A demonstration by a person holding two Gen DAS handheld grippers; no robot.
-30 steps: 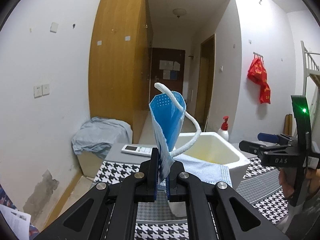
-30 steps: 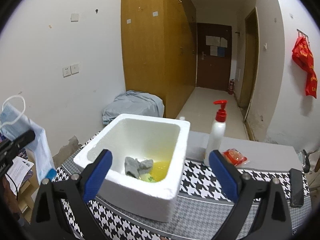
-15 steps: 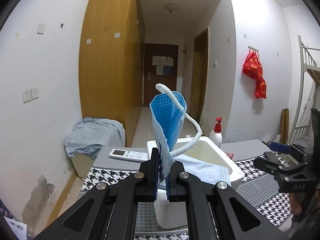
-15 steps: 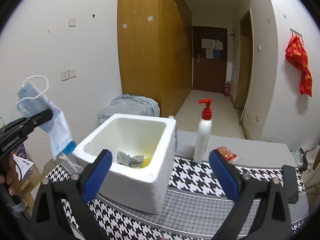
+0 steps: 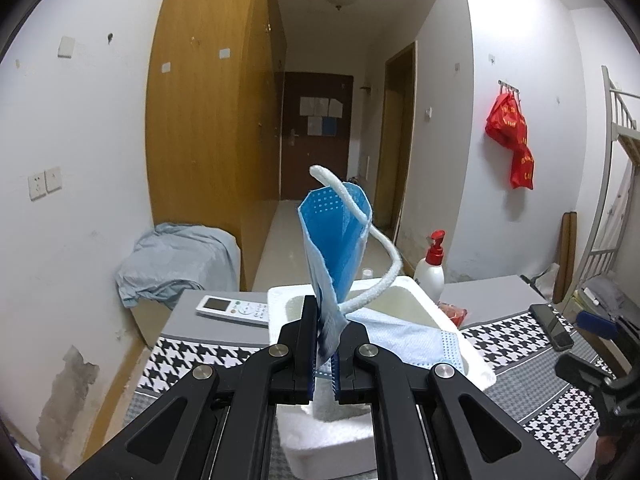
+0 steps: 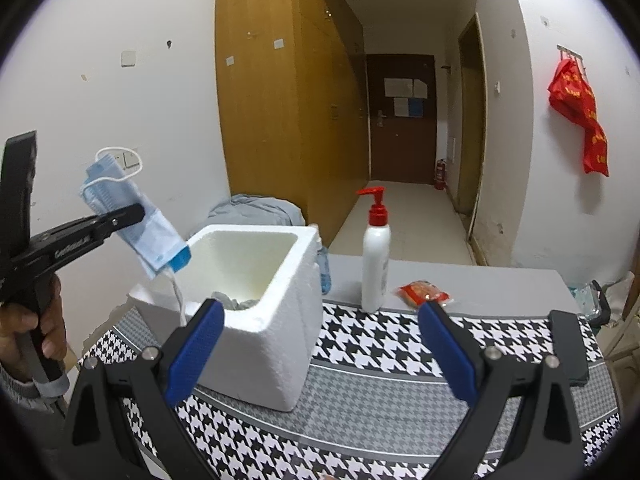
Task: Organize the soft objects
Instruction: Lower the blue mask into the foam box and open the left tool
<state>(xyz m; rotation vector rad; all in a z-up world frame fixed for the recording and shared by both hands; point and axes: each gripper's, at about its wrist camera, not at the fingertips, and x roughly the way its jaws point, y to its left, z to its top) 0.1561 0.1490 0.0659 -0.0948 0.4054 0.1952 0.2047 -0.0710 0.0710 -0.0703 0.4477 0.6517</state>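
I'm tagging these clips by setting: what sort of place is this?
Probably a dormitory room: a bunk-bed ladder, tall wooden wardrobes along a narrow hall to the door, and a cloth-covered table.

The left hand-held gripper (image 6: 138, 212) has carried the face mask (image 6: 132, 216) closer, now over the foam box's (image 6: 256, 312) left rim.

Blue mask (image 5: 336, 240); white foam box (image 6: 256, 312); black-white houndstooth cloth (image 6: 400, 364); red-capped white bottle (image 6: 376, 264).
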